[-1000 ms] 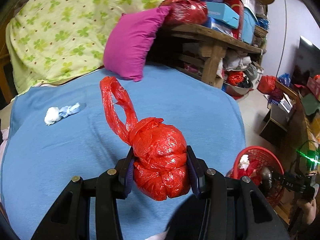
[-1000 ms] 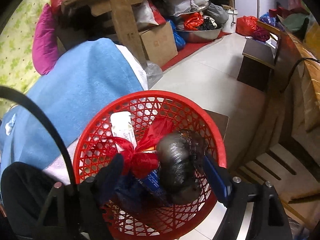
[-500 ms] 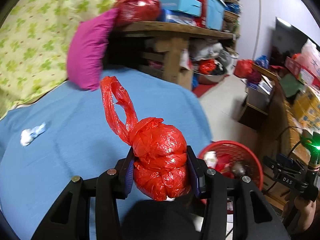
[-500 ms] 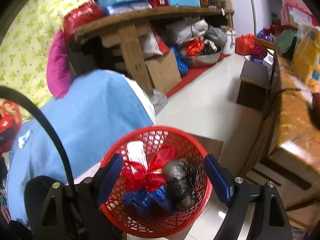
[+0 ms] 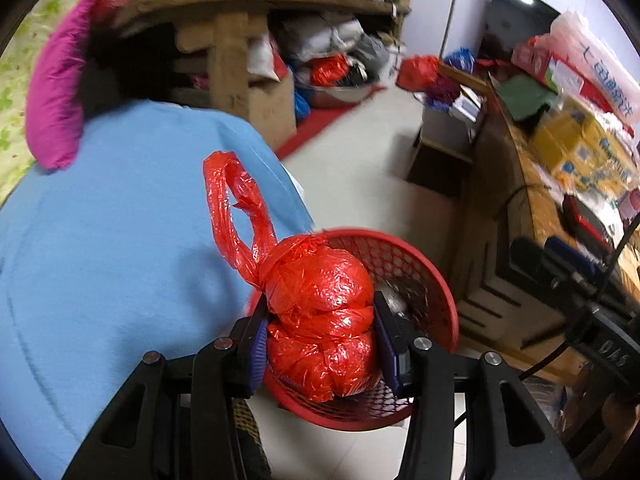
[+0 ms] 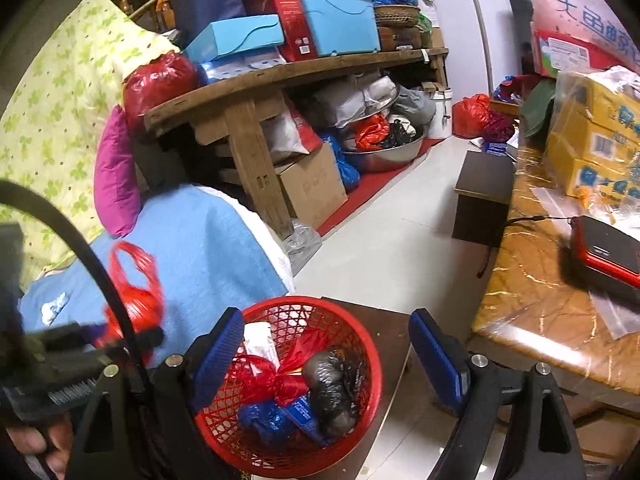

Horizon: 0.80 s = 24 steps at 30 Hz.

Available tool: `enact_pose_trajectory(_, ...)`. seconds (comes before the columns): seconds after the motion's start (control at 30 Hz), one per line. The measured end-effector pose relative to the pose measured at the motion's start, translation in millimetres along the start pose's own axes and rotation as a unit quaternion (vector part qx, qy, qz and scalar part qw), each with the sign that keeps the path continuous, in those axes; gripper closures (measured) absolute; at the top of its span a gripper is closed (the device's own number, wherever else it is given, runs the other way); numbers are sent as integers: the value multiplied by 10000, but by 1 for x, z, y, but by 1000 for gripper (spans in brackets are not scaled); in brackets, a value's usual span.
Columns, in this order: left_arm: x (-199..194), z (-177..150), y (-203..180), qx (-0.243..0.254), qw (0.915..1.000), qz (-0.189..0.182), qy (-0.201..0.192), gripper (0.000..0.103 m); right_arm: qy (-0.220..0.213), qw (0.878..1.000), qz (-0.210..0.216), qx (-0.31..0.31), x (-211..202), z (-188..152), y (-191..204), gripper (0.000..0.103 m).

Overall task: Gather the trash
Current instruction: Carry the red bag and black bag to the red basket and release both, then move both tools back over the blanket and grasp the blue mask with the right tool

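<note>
Left wrist view: the left gripper (image 5: 320, 340) is clamped on a red plastic bag (image 5: 322, 320), knotted into a tight, crinkled, glossy bundle that bulges in folds between the blue pads. Its two handle loops stick up and to the left of the knot, towards the frame's centre. The bundle sits in the lower middle of the frame, in front of a red mesh basket (image 5: 420, 276) whose rim curves out behind it to the right and below. A dark grey lump shows inside the basket just right of the bag. A blue blanket (image 5: 100, 260) fills the left half of the frame, with a magenta pillow (image 5: 56, 96) at the upper left. A wooden bench (image 5: 240, 40) loaded with boxes crosses the top, and white floor tiles run down the middle. A wooden counter (image 5: 516, 184) with yellow cartons lines the right edge.

In the right wrist view the right gripper (image 6: 326, 360) stands with its blue pads wide apart and nothing between them. It frames the basket (image 6: 372, 372) at lower centre, which rests on a small dark brown stand. In the basket lie a knotted red bag, a white wrapper, blue packaging and a grey-black wrapped lump. At lower left the held red bag (image 6: 132, 304) appears blurred in front of the blanket (image 6: 208, 248), partly crossed by a black cable (image 6: 84, 248). A crumpled white and blue scrap (image 6: 54, 306) lies on the blanket at the far left. A red and black device (image 6: 604, 248) rests on the counter (image 6: 532, 288) at right.
</note>
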<state>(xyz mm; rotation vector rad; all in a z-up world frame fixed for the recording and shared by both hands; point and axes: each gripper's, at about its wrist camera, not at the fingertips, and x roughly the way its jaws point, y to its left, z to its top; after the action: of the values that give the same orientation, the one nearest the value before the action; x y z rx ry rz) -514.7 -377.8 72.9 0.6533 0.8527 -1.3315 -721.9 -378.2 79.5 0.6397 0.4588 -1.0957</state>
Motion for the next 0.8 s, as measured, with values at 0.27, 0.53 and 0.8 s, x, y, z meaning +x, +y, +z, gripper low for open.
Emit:
enact_pose_trajectory(0.27, 33, 0, -8, -14, 9987, -149, 494, 29, -40, 10000, -1, 25, 1, 1, -4, 16)
enact_pose_trajectory(0.53, -1, 4, 30, -209, 9997, -22, 115, 29, -91, 9999, 52, -80, -1, 8, 9, 16)
enact_pose_trajectory(0.8, -60, -14, 127, -1123, 9917, 471, -419, 27, -82, 9970, 496, -594, -1, 13, 69, 16)
